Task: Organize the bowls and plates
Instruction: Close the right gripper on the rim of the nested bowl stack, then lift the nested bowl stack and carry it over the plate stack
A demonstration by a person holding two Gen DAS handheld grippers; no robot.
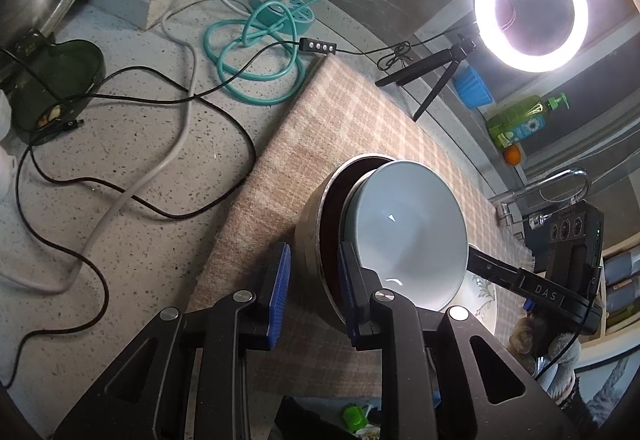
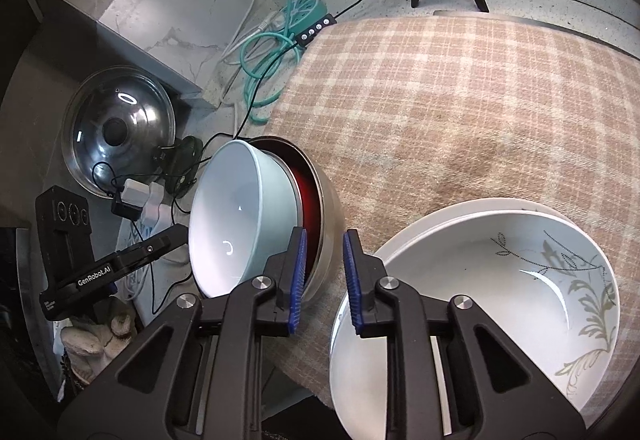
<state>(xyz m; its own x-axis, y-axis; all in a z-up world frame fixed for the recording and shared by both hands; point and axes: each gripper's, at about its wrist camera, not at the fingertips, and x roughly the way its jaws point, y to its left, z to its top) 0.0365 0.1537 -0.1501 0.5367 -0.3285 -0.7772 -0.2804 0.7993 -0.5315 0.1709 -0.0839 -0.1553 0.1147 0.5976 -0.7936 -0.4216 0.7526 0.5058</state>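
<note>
The left gripper [image 1: 314,296] grasps the rim of the steel bowl [image 1: 310,240] on the checked cloth [image 1: 344,112], with the pale blue bowl [image 1: 412,232] tilted inside (over a red one). The right gripper [image 2: 324,280] clamps the opposite rim, beside the white floral bowl [image 2: 500,280]. I think both hands should lift evenly, so nothing slides out.

L gripper [image 1: 314,292] is pointing steeply down, blue pads nearly closed, clamping a steel bowl's wall [image 1: 316,240] between them. R gripper [image 2: 324,282] is angling down likewise, jaws narrow, pinching the same steel bowl's wall on the opposite side. A gloved hand [image 2: 94,340] is carrying the L gripper.
</note>
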